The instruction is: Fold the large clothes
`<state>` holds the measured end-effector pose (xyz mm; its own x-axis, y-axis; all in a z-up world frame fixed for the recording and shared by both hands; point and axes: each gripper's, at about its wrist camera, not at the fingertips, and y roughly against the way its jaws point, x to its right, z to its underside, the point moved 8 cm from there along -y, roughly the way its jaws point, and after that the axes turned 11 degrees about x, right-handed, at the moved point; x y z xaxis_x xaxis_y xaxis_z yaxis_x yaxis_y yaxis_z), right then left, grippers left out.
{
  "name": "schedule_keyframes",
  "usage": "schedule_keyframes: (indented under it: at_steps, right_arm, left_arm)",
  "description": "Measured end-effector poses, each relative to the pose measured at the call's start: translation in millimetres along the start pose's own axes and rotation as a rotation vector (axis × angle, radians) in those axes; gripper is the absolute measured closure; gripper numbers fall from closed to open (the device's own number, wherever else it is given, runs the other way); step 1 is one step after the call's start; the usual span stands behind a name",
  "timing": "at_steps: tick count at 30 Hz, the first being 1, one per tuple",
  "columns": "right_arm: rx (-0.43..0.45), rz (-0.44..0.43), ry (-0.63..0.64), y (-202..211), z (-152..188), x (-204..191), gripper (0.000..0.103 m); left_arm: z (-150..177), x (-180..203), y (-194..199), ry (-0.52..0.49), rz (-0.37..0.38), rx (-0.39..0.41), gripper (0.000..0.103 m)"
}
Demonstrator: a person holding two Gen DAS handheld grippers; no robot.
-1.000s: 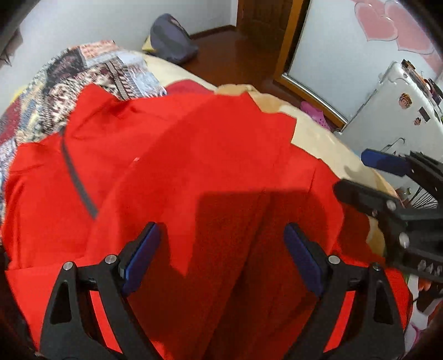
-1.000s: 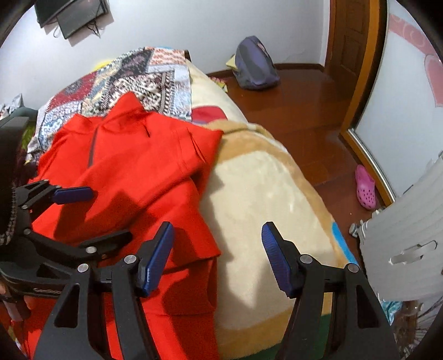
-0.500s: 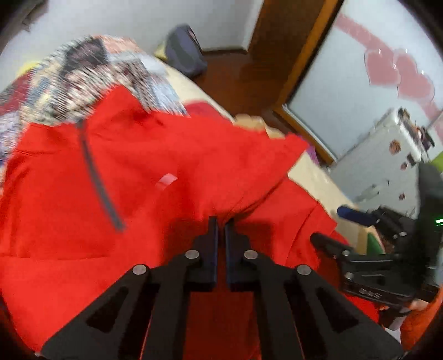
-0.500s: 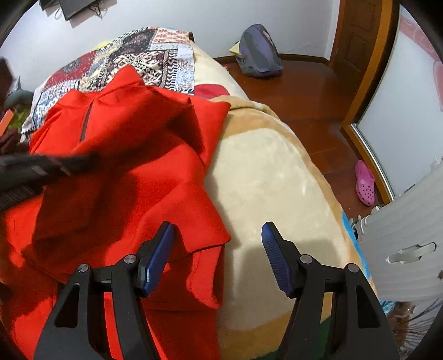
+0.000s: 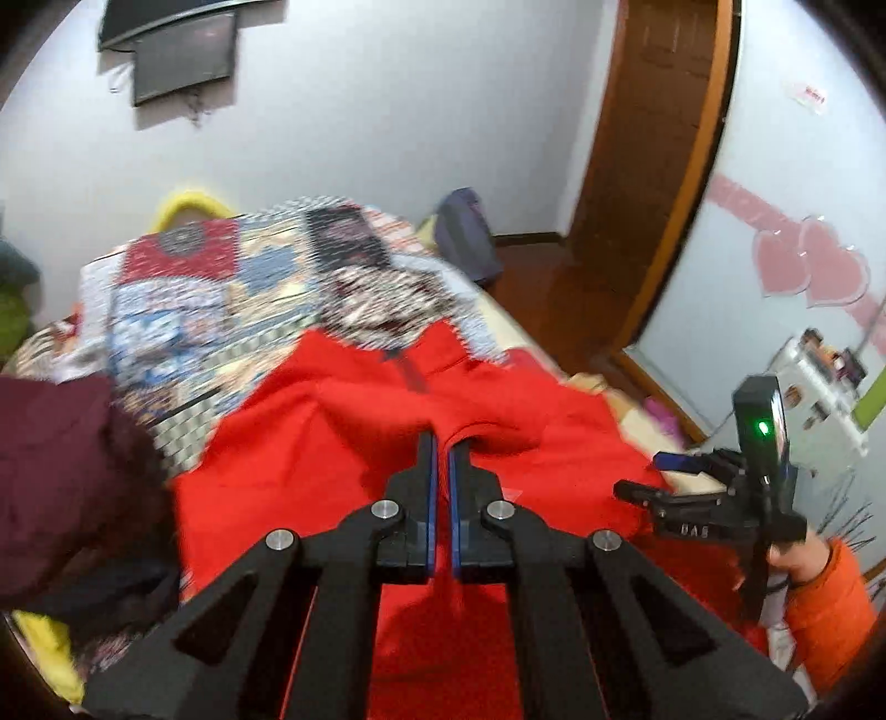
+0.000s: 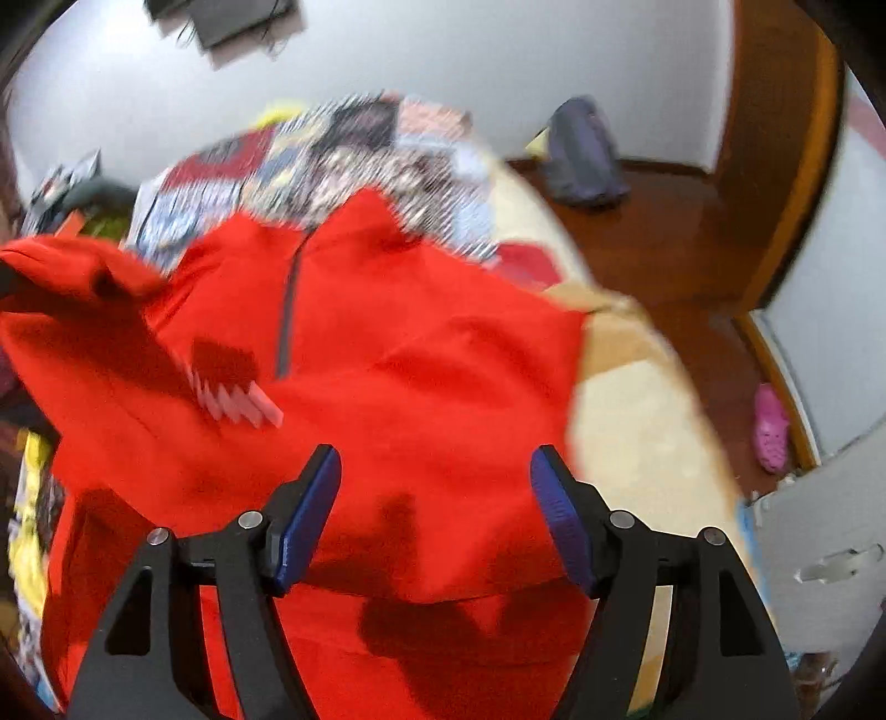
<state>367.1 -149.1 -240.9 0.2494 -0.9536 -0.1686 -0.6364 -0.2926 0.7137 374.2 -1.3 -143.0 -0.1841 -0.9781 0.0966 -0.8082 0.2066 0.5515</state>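
Red fleece, a big top (image 6: 421,387), is spread over the bed (image 6: 637,421), and its long axis runs away from both tongs: collar and short dark zip (image 6: 285,327) at the far end toward the patchwork quilt (image 6: 354,149), hem at the near end below the cameras. The collar points at the wall with the dark screen (image 5: 183,52).

Left tongs (image 5: 441,443) are pinched together on a fold of the red cloth, which bunches up right at their tips; the fabric rises to them in a ridge, so that part of the top is off the bed. In the right wrist view that raised piece shows at the far left edge as a red flap (image 6: 72,266) standing above the rest of the garment, its held end cut off by the frame.

Right tongs (image 6: 434,476) stand wide, and their jaws have just been opening further; nothing is gripped. The top lies under and beyond them, its right edge just past the right finger (image 6: 559,520), where cream blanket shows. From the left camera the right tongs (image 5: 645,476) sit off to the right over the garment's edge, held by a hand (image 5: 803,559) in an orange sleeve (image 5: 830,615).

A small pale label (image 6: 238,401) lies on the cloth left of the zip's lower end. Both views are blurred, so the seams are hard to read.
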Motion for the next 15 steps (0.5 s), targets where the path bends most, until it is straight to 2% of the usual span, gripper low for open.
schedule_keyframes:
  at_steps: [2,5,7,8,9,10,11,13,15]
  right_arm:
    - [-0.065,-0.014,0.029,-17.7,17.2,-11.6,0.036]
    - [-0.155,-0.042,0.045,-35.7,42.1,-21.1,0.036]
    - [-0.164,-0.021,0.078,-39.2,51.1,-25.6,0.035]
    - [-0.154,-0.009,0.106,-38.4,52.7,-28.3,0.035]
    - [-0.151,-0.002,0.125,-36.9,53.5,-30.7,0.035]
    - [-0.152,0.000,0.135,-36.1,53.9,-32.4,0.035]
    - [-0.151,0.002,0.137,-35.6,54.9,-33.3,0.035]
    - [-0.154,-0.002,0.131,-36.6,55.8,-31.7,0.034]
    - [-0.156,-0.011,0.114,-36.7,57.0,-29.7,0.034]
  left_arm:
    - [21.6,-14.7,5.1,-0.005,-0.033,-0.025,0.101]
    - [69.6,-42.1,7.8,0.028,-0.083,-0.115,0.100]
    - [107.3,-66.0,-0.1,0.060,-0.140,-0.193,0.097]
    - [125.7,-81.6,-5.3,0.071,-0.173,-0.234,0.092]
    - [143.7,-93.9,-10.1,0.086,-0.194,-0.275,0.083]
    - [159.1,-105.2,-13.1,0.116,-0.209,-0.306,0.080]
    - [171.3,-116.9,-13.7,0.160,-0.219,-0.323,0.075]
    - [174.0,-132.3,-6.3,0.259,-0.205,-0.290,0.074]
    - [171.6,-147.9,3.2,0.321,-0.235,-0.266,0.074]
